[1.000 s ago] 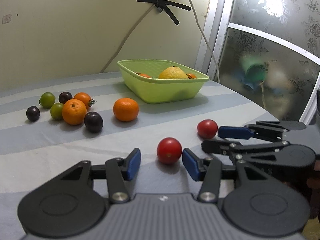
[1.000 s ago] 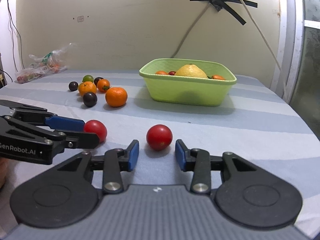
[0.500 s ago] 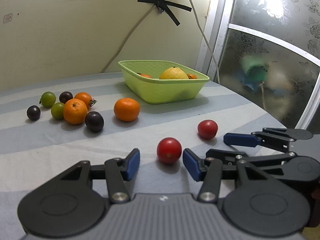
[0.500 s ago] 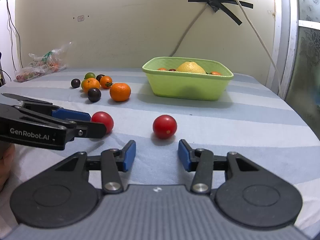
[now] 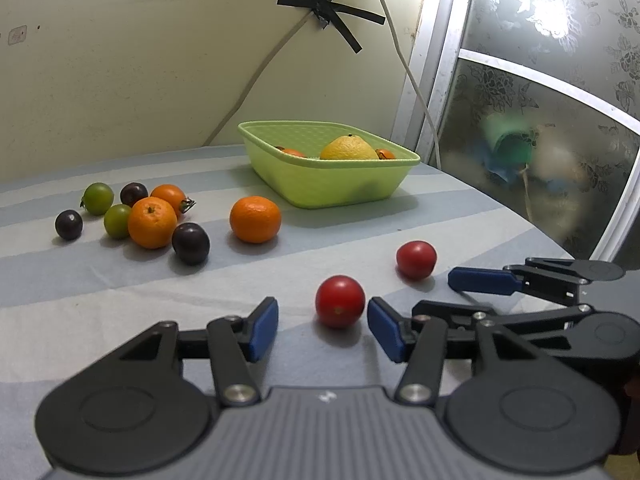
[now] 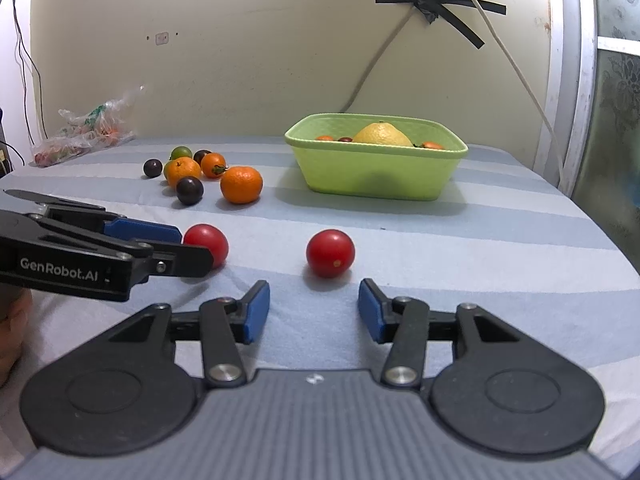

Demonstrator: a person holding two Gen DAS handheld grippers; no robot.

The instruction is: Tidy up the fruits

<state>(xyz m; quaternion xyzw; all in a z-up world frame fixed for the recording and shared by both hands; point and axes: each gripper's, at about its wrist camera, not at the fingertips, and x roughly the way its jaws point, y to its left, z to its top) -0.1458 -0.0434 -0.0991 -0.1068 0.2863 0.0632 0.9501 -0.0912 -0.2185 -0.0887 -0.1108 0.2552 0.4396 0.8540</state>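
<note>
Two red tomatoes lie on the striped cloth. My left gripper [image 5: 323,322] is open, with one tomato [image 5: 340,301] just ahead between its fingertips. My right gripper [image 6: 314,311] is open, with the other tomato [image 6: 330,253] a little ahead of its tips. The left gripper shows from the side in the right wrist view [image 6: 176,246], next to its tomato [image 6: 208,243]. A green basket [image 6: 380,176] at the back holds a yellow citrus [image 6: 382,135] and small fruits.
A cluster of oranges [image 5: 255,219], dark plums [image 5: 191,243] and green fruits [image 5: 98,198] lies at the left of the cloth. A plastic bag [image 6: 80,136] lies at the far left by the wall. A cable hangs down the wall behind the basket.
My right gripper has pulled back from its tomato and opened wider; the tomato now lies ahead of the tips. My left gripper has barely moved.
</note>
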